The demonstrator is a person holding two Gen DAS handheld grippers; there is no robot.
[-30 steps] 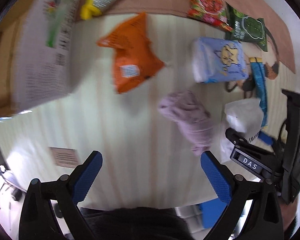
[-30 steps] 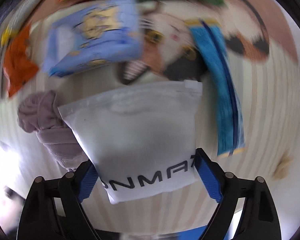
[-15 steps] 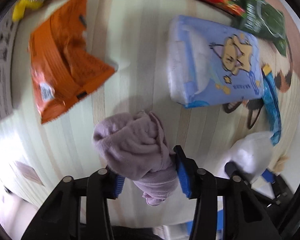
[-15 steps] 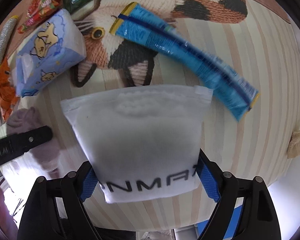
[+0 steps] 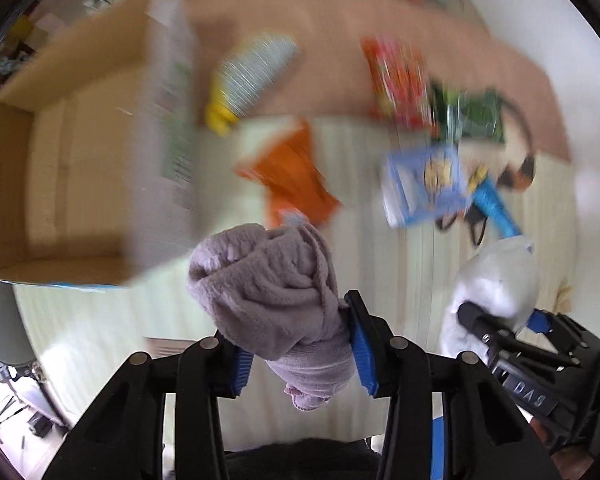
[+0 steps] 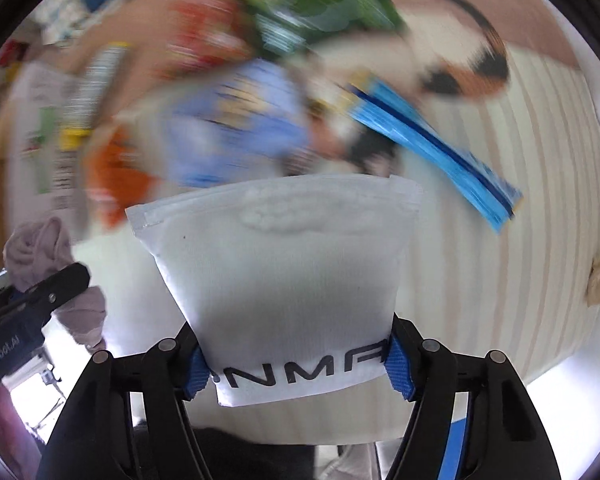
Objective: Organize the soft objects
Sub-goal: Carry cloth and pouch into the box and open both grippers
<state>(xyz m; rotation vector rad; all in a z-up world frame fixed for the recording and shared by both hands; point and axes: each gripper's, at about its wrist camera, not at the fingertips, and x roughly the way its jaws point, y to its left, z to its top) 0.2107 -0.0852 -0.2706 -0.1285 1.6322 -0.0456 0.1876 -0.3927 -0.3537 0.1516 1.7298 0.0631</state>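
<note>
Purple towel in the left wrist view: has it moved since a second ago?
Yes. The purple towel lay on the striped mat near the tissue pack; now the left hand-held gripper holds it raised, nearer the cardboard box.

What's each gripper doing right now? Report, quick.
Left gripper: shut on the lilac fleece cloth.
Right gripper: shut on the white pouch.

R tool (image 6: 298,364) grips white pouch (image 6: 284,264); bg blurred, prob snack packs.
</note>
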